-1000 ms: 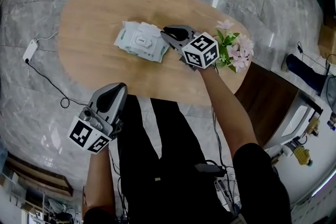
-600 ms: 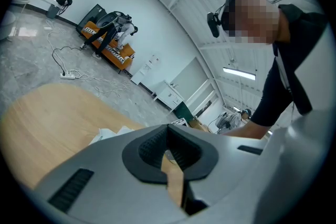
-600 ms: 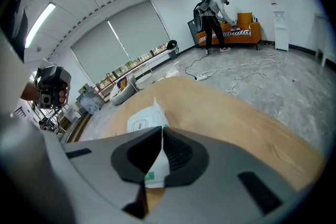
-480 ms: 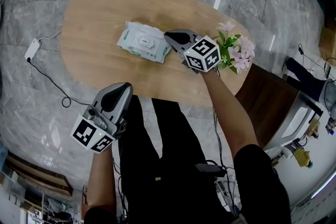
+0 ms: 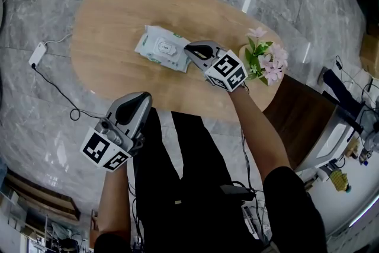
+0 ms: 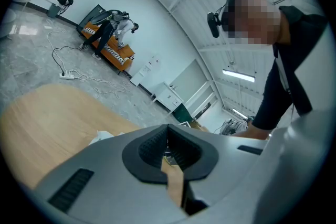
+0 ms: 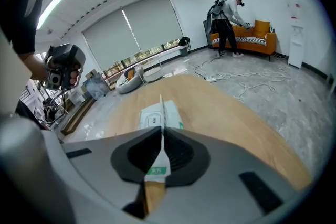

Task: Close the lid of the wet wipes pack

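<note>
The wet wipes pack (image 5: 161, 49), white and pale green with its white lid lying flat, rests on the oval wooden table (image 5: 112, 15). My right gripper (image 5: 190, 49) is at the pack's right end. In the right gripper view its jaws (image 7: 160, 129) are shut on a thin white edge of the pack (image 7: 153, 115), which carries a small green label. My left gripper (image 5: 140, 99) hangs off the table's near edge, well short of the pack. It is shut (image 6: 168, 136) with nothing in it. Over its jaws only a white corner of the pack (image 6: 102, 137) shows.
A small pot of pink flowers (image 5: 265, 60) stands at the table's right end, close behind my right gripper. A white power strip (image 5: 37, 55) with a cable lies on the grey floor to the left. Another person (image 7: 227, 23) stands by an orange sofa far off.
My right gripper has shifted slightly toward me along the pack's right end. The left gripper has risen a little toward the table edge.
</note>
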A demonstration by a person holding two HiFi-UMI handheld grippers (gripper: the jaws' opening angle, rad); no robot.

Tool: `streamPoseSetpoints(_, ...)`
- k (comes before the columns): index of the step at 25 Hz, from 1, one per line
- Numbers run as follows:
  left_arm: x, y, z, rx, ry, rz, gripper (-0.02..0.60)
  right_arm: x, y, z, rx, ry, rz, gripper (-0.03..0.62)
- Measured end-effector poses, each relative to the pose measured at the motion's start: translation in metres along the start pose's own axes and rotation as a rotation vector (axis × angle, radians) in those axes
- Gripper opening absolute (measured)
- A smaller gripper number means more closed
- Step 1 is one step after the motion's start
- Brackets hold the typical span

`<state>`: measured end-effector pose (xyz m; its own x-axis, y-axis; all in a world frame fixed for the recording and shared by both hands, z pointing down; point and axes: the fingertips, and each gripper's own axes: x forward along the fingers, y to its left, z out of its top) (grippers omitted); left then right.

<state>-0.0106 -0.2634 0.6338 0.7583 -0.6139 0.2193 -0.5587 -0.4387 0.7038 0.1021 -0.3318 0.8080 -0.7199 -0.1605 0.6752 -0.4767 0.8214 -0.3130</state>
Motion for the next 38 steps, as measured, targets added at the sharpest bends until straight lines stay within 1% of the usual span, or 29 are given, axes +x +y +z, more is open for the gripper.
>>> streamPoseSetpoints(5,0.001,0.001,-0.002,-0.010,0.004,-0.001,0.015,0.006,0.014,-0.009,-0.086,0.050,0.026,0.029)
streamPoseSetpoints(8,0.002,0.002,-0.004,-0.017,0.005,-0.004,0.015,0.010,0.020,-0.012,-0.101,0.066,0.039,0.034)
streamPoseSetpoints(16,0.003,0.001,-0.006,-0.019,0.003,-0.004,0.015,0.019,0.031,-0.023,-0.086,0.076,0.079,0.048)
streamPoseSetpoints(24,0.001,0.002,-0.013,-0.028,0.014,0.000,0.015,0.032,0.035,-0.030,0.009,0.065,0.133,0.050)
streamPoseSetpoints(31,-0.002,0.003,-0.014,-0.033,0.017,-0.001,0.015,0.039,0.030,-0.029,0.073,0.053,0.106,0.027)
streamPoseSetpoints(34,-0.003,0.003,-0.014,-0.032,0.015,-0.001,0.015,0.037,0.029,-0.019,0.097,0.006,0.093,0.024)
streamPoseSetpoints(36,-0.003,0.003,-0.014,-0.032,0.018,-0.003,0.017,0.037,0.027,-0.007,0.060,-0.018,0.065,0.018)
streamPoseSetpoints(38,-0.004,0.004,-0.015,-0.033,0.018,-0.001,0.015,0.043,0.026,0.002,0.019,-0.015,0.046,0.017)
